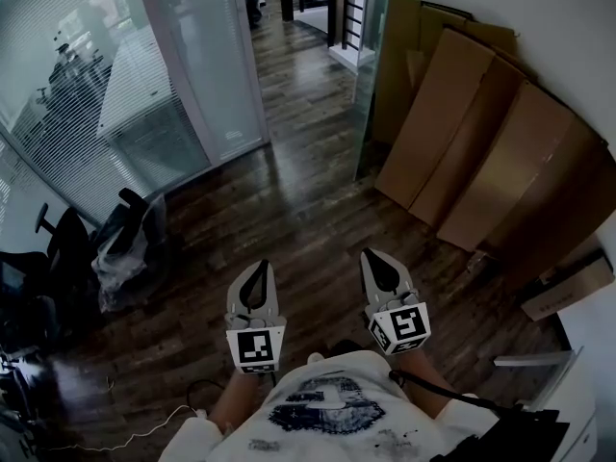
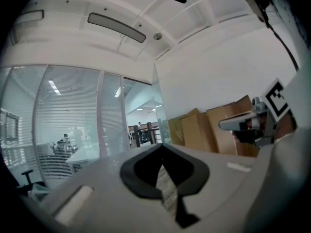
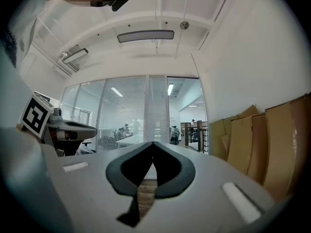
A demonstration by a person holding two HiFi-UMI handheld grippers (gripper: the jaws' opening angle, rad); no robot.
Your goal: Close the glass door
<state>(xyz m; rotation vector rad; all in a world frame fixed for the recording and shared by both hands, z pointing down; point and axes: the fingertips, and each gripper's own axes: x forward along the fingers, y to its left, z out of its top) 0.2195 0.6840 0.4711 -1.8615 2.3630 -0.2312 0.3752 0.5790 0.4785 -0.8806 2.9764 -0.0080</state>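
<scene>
While the left gripper (image 1: 260,264) and right gripper (image 1: 373,254) both hover with jaws together, empty, over open wooden floor (image 1: 308,200), the one glass door (image 1: 372,75) stands open ahead, its edge just beside leaning cardboard sheets (image 1: 462,152).

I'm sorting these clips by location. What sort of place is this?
Most likely an office: glass partition walls with blinds, a desk behind them, and black office chairs. Flattened cardboard sheets lean against the wall.
</scene>
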